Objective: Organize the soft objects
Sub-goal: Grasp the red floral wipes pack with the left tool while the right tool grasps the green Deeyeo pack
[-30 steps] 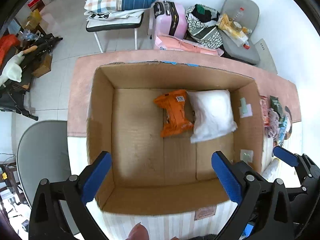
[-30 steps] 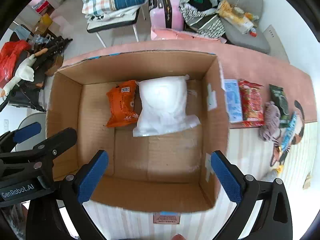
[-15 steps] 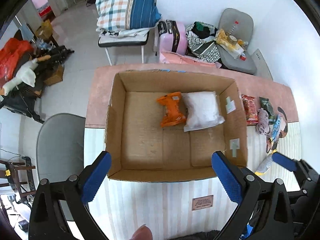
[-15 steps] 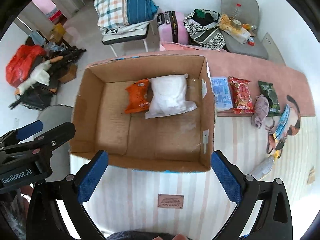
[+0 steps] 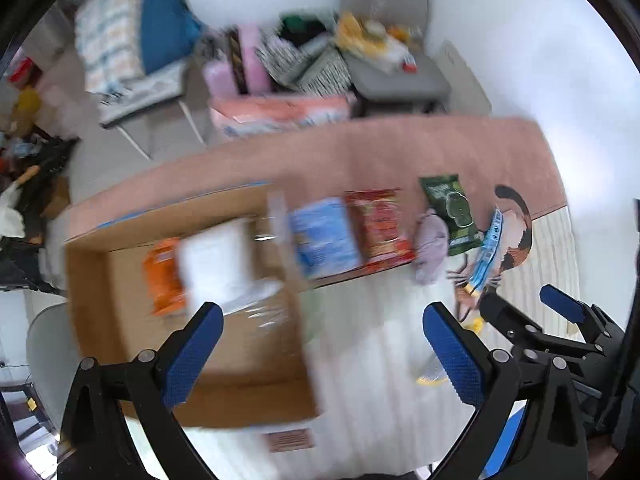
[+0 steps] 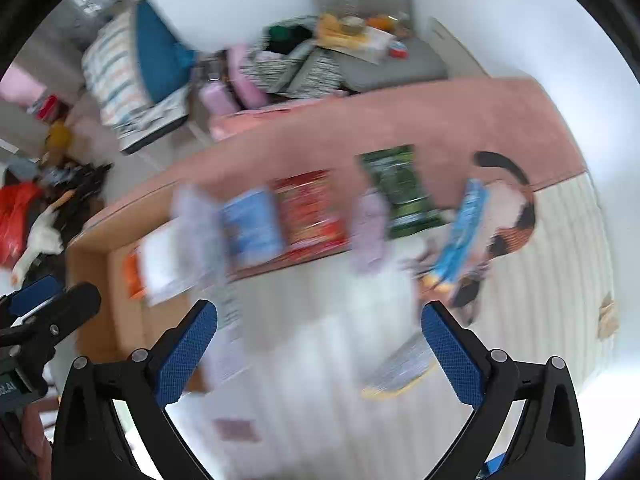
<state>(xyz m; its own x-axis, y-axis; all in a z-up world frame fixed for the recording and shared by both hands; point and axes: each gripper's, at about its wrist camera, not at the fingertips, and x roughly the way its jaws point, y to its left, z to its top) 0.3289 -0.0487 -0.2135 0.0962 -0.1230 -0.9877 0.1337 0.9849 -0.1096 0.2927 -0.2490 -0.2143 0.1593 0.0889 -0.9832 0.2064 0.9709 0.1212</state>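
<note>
Both views are motion-blurred. An open cardboard box (image 5: 92, 312) holds an orange pack (image 5: 164, 276) and a white pack (image 5: 220, 264); the box also shows in the right wrist view (image 6: 96, 280). Right of the box lie a blue pack (image 5: 324, 236), a red pack (image 5: 380, 224), a lilac soft item (image 5: 430, 248), a green pack (image 5: 452, 210) and a blue strip pack (image 5: 486, 252); in the right wrist view I see the blue pack (image 6: 252, 232), red pack (image 6: 310, 210) and green pack (image 6: 404, 188). My left gripper (image 5: 322, 344) is open and empty above the box's right wall. My right gripper (image 6: 320, 344) is open and empty above the striped cloth.
A clear-and-yellow pack (image 6: 400, 372) lies on the striped cloth (image 6: 540, 280) near my right gripper. A pink table strip (image 5: 400, 148) runs behind the items. Chairs, a pink suitcase (image 5: 240, 68) and bags stand behind the table by the white wall.
Both grippers have swung right, away from over the box toward the row of packs. Both stay open and empty. The box contents have not changed.
</note>
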